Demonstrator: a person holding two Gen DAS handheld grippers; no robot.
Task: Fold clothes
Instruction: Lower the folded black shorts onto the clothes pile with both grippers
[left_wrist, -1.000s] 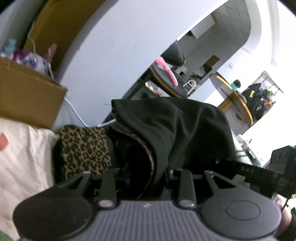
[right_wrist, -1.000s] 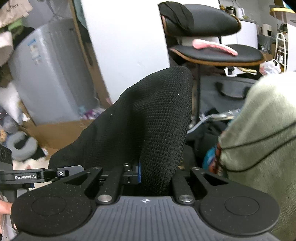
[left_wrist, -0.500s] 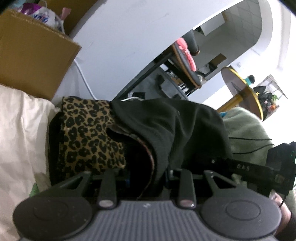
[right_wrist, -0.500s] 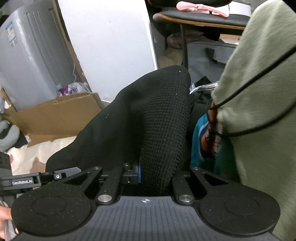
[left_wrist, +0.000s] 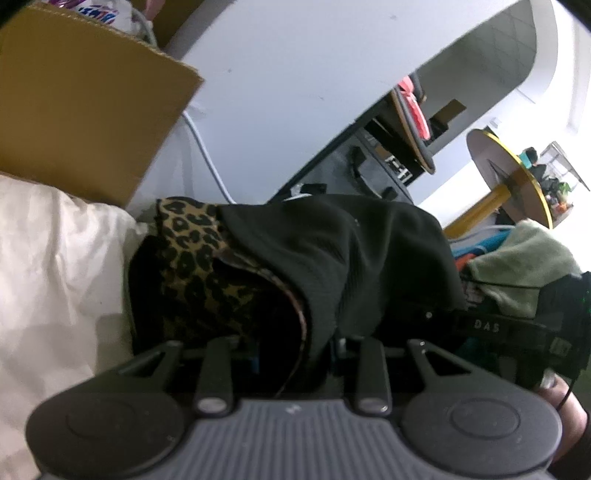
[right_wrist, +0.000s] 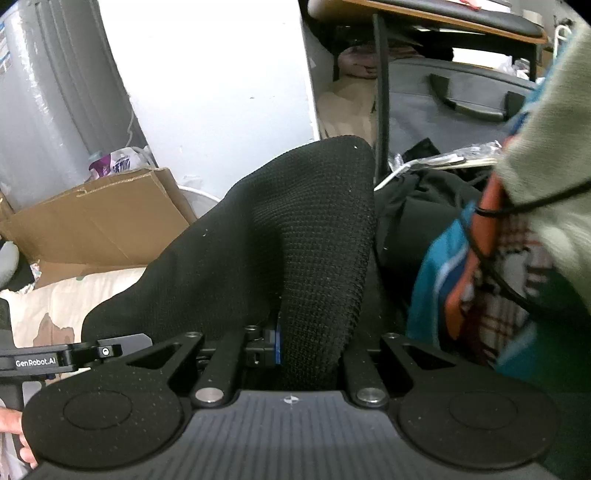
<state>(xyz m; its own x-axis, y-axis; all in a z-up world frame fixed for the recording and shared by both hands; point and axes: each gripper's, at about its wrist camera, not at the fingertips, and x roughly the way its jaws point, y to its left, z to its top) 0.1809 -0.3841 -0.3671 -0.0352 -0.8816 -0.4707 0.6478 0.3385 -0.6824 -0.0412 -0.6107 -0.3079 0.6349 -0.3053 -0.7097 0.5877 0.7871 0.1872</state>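
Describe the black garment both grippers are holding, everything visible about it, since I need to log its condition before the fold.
The black garment is a dark waffle-textured knit with a leopard-print lining exposed where its edge turns back. It is bunched, not flat, draping in a hump between the left gripper and the right gripper, both of which are clamped on it. It hangs over cream bedding, beside a pile holding a green sweater. A few pale lint specks dot the knit; no tears are visible.

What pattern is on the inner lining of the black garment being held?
Leopard print, tan with black spots, on the lining of the black garment; clearest in the left wrist view.
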